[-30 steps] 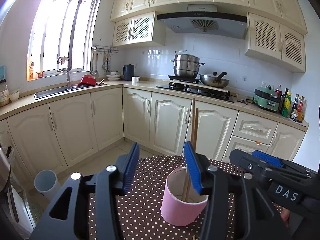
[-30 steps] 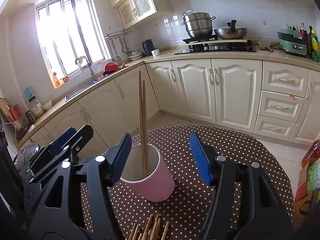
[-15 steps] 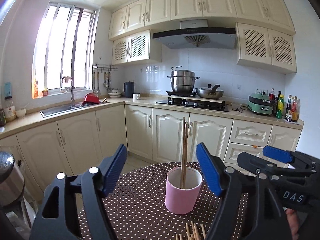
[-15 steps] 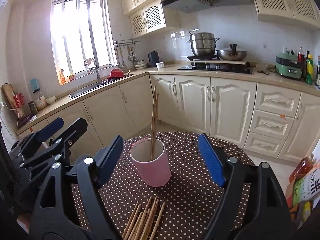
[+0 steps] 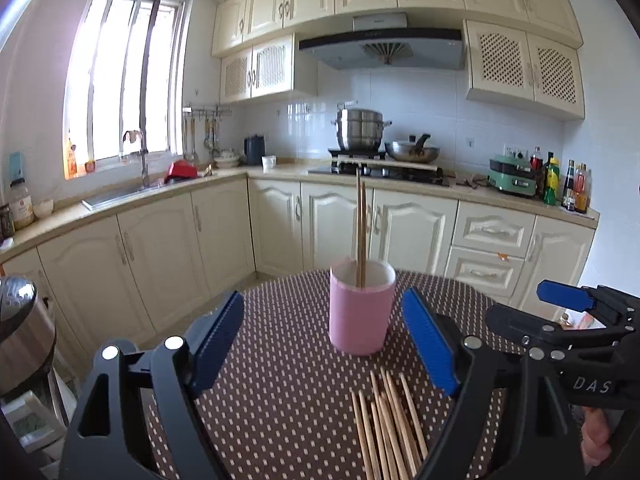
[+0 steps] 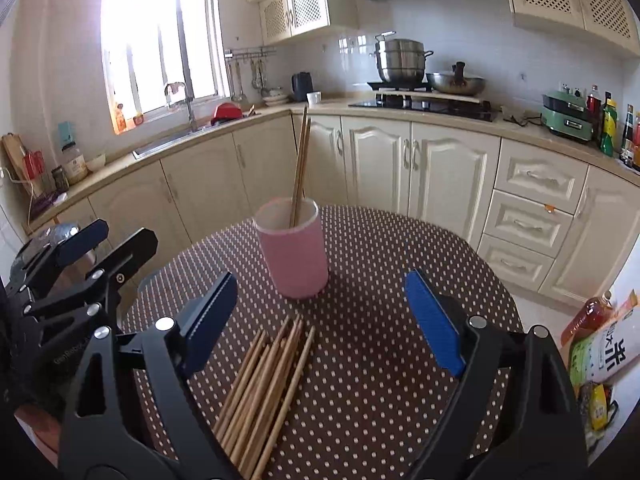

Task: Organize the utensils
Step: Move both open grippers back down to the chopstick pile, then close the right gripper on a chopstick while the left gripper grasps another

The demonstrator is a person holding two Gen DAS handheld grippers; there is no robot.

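Left gripper (image 5: 324, 344) spread wide, blue pads (image 5: 218, 340) well apart, nothing between them. Right gripper (image 6: 322, 320) likewise wide open and holding nothing. Both raised above the brown polka-dot surface (image 5: 280, 400).

Straight ahead of the left gripper, beyond the gap between its pads: pink cup (image 5: 360, 312), upright on the surface, white inside. Two chopsticks in the cup (image 5: 361, 232), standing nearly vertical, tips rising well above the rim, close together. Same cup in the right wrist view (image 6: 294, 252), ahead and slightly left of the midline, sticks (image 6: 300, 172) leaning a little to the right.

Loose chopsticks (image 5: 384, 424) lying in a bundle on the surface, nearer than the cup, below and just inside the right-hand pad of the left gripper. From the right wrist, the same bundle (image 6: 264, 384) low between the pads, closer to the left-hand pad (image 6: 208, 320), fanned slightly, pointing toward the cup but apart from it.

Right gripper (image 5: 568, 320) visible at the right edge of the left wrist view; left gripper (image 6: 80, 264) at the left edge of the right wrist view.
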